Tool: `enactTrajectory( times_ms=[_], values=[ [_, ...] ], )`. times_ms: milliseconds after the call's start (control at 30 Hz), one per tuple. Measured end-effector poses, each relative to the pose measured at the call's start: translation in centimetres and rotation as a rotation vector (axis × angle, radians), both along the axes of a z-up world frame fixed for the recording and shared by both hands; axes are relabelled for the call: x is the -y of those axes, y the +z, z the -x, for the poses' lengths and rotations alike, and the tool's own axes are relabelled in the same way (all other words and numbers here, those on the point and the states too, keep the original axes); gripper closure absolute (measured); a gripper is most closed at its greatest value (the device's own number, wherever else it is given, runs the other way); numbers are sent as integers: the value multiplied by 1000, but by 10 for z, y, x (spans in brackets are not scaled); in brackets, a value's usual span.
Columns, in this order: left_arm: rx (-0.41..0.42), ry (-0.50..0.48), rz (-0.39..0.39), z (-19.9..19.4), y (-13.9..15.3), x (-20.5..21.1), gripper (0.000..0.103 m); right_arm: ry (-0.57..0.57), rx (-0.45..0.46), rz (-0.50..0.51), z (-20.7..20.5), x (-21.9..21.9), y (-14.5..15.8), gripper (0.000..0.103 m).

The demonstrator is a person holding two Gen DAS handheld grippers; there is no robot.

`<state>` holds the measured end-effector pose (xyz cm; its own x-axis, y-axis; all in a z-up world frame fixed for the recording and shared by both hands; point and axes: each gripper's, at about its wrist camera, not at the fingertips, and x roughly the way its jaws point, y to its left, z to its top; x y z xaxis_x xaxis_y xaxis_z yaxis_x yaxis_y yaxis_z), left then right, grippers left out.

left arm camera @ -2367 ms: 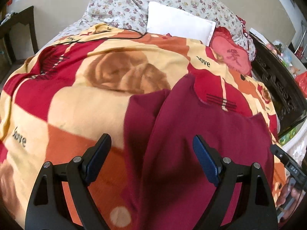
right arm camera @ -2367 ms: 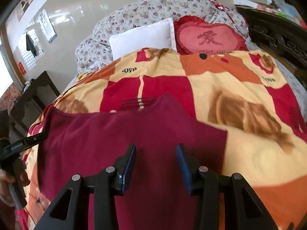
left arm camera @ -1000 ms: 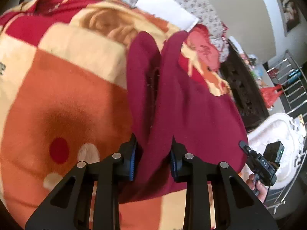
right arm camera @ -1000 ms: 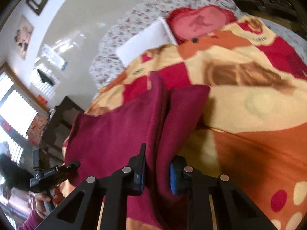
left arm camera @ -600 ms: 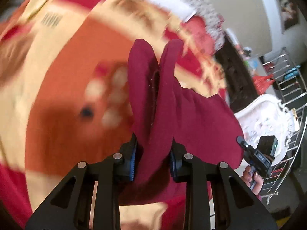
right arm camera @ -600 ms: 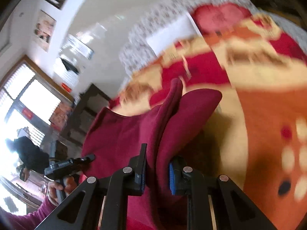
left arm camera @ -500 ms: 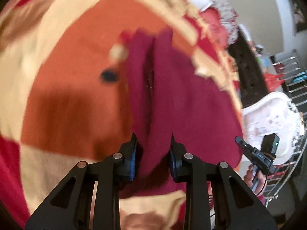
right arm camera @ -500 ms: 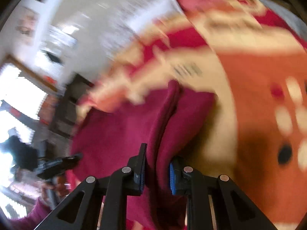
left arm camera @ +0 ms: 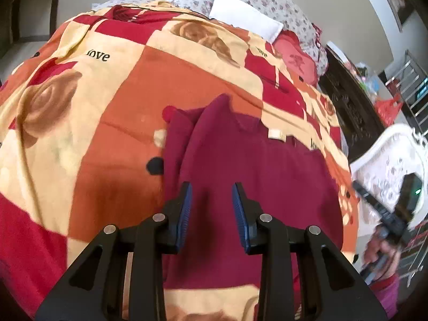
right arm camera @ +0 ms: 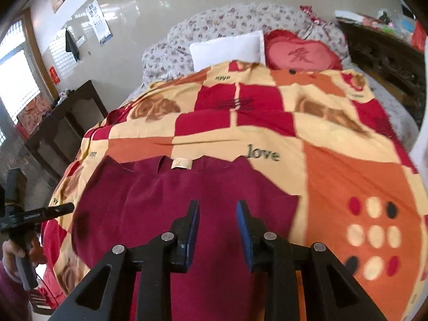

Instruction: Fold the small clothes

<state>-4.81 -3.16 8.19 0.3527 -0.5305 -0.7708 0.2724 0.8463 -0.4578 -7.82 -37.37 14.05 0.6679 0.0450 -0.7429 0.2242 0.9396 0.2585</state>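
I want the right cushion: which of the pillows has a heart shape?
The red heart-shaped pillow bearing a character, lying right of the plain white rectangular pillow.

I am in a bedroom at home. A bed (right arm camera: 401,123) fills most of what I see, covered by a patchwork blanket (right arm camera: 334,176) in red, orange and cream with "love" printed on it. At its head lie a white pillow (right arm camera: 227,48), a red heart-shaped cushion (right arm camera: 302,53) and flowered bedding (right arm camera: 227,24). A dark carved wooden cabinet (right arm camera: 67,123) stands beside the bed, a calendar (right arm camera: 100,22) hangs on the wall, and daylight comes through a window (right arm camera: 16,85).
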Motion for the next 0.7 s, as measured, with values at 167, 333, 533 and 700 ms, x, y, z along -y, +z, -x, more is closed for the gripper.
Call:
enactTrajectory(
  times_ms=[167, 333, 533, 700],
  values=[
    [36, 21, -60, -24, -9, 25, 74, -16, -63, -7, -39, -1, -42, 76],
    [53, 64, -148, -59, -33, 45, 74, -79, -115, 1, -65, 17, -71, 76],
    [7, 85, -171, -76, -60, 46, 72, -77, -107, -24, -73, 27, -87, 76],
    [23, 76, -190, -69, -52, 47, 72, -74, -105, -1, -62, 18, -66, 76]
  ],
)
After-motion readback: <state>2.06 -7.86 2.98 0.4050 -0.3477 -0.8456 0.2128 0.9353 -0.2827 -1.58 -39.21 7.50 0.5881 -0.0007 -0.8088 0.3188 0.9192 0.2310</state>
